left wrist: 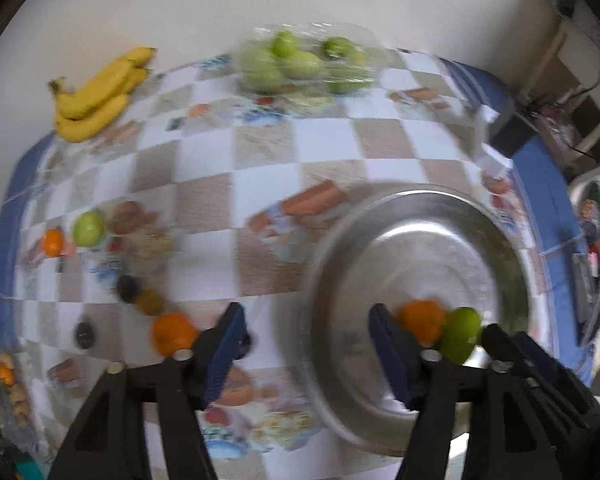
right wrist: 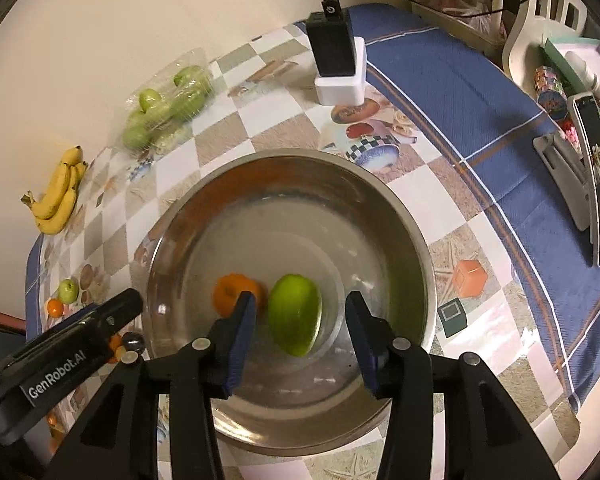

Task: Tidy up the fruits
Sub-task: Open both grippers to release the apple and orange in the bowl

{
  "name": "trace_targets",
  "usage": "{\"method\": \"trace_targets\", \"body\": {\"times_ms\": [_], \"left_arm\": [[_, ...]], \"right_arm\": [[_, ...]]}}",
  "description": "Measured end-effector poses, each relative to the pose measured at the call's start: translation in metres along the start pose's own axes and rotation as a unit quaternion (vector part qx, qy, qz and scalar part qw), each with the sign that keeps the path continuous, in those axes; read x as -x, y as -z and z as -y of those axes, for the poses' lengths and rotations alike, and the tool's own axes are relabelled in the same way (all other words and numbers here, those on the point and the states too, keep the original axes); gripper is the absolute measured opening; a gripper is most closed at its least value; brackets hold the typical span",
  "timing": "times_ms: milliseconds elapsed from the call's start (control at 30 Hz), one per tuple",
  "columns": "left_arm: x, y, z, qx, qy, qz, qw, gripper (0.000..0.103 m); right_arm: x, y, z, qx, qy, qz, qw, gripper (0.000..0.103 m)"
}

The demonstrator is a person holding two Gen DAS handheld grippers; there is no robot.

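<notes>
Blue-padded fingers of the right gripper point(right wrist: 300, 332) fill the near edge of the right wrist view, spread apart with nothing pressed between them; a green apple point(right wrist: 295, 314) sits loose in the gap, clear of both pads, in the steel bowl point(right wrist: 409, 248). Just beside it, at its 9 o'clock, an orange point(right wrist: 231, 293) lies partly hidden behind the left pad.

Both fruits are judged firm, rounded and smooth-skinned, so they are likely to roll on the polished bowl and slip under a shallow pinch; they would best be taken across the widest girth, with moderate pressure to avoid bruising.

From the left wrist, the left gripper point(left wrist: 305, 334) is seen released and empty, straddling the bowl's rim. Loose fruit still on the tablecloth point(left wrist: 204, 184) is shown only there: another orange point(left wrist: 172, 334) beside the left finger, small dark fruits at 9 o'clock, though blurred. A black charger point(right wrist: 331, 46) at 12 o'clock and a propped phone point(right wrist: 597, 184) at 3 o'clock are shown clearly only in the right view. Bananas point(left wrist: 96, 94) and bagged green fruit point(left wrist: 300, 66) appear in both.
</notes>
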State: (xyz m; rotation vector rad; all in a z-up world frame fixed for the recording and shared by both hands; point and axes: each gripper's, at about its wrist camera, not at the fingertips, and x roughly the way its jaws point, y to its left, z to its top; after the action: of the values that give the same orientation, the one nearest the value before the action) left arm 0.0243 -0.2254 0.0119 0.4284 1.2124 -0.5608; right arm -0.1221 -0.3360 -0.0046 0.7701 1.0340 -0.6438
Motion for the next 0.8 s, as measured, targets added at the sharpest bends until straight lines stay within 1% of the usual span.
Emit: {"method": "trace_targets", "body": {"times_ms": [67, 100, 133, 167, 267, 300, 367, 500, 600, 633, 667, 767, 800], "left_arm": [[0.001, 0.005, -0.012, 0.011, -0.035, 0.003, 0.9993, 0.086], [0.002, 0.007, -0.017, 0.017, -0.051, 0.004, 0.9985, 0.09], [0.001, 0.011, -0.022, 0.025, -0.069, 0.004, 0.9973, 0.098], [-0.001, 0.015, -0.03, 0.036, -0.09, 0.003, 0.9953, 0.103], [-0.009, 0.028, -0.048, 0.059, -0.117, -0.004, 0.9914, 0.103], [-0.011, 0.031, -0.053, 0.067, -0.119, -0.008, 0.9905, 0.103], [-0.016, 0.041, -0.064, 0.09, -0.118, -0.015, 0.9888, 0.103], [-0.023, 0.057, -0.079, 0.127, -0.12, -0.017, 0.9844, 0.103], [-0.025, 0.065, -0.084, 0.137, -0.13, -0.013, 0.9819, 0.103], [-0.025, 0.067, -0.086, 0.14, -0.129, -0.008, 0.9817, 0.103], [-0.024, 0.068, -0.087, 0.14, -0.13, -0.004, 0.9816, 0.103], [-0.019, 0.069, -0.093, 0.139, -0.136, 0.001, 0.9809, 0.103], [-0.015, 0.068, -0.096, 0.138, -0.135, 0.01, 0.9812, 0.103]], "right_arm": [[0.001, 0.002, -0.002, 0.005, 0.001, -0.002, 1.0, 0.06], [-0.001, 0.003, -0.004, 0.007, 0.004, -0.003, 1.0, 0.062], [-0.002, 0.005, -0.006, 0.01, 0.008, -0.005, 1.0, 0.064], [-0.002, 0.006, -0.007, 0.014, 0.01, -0.006, 1.0, 0.067], [-0.005, 0.011, -0.011, 0.027, 0.02, -0.01, 0.999, 0.076], [-0.006, 0.012, -0.012, 0.029, 0.022, -0.011, 0.999, 0.076], [-0.009, 0.015, -0.015, 0.036, 0.023, -0.017, 0.999, 0.083], [-0.015, 0.021, -0.02, 0.054, 0.027, -0.025, 0.998, 0.083], [-0.018, 0.025, -0.026, 0.08, 0.039, -0.026, 0.996, 0.084], [-0.019, 0.026, -0.029, 0.089, 0.039, -0.026, 0.995, 0.089], [-0.02, 0.027, -0.031, 0.096, 0.038, -0.026, 0.994, 0.096], [-0.019, 0.028, -0.037, 0.11, 0.034, -0.021, 0.993, 0.097], [-0.019, 0.028, -0.038, 0.115, 0.034, -0.019, 0.993, 0.097]]}}
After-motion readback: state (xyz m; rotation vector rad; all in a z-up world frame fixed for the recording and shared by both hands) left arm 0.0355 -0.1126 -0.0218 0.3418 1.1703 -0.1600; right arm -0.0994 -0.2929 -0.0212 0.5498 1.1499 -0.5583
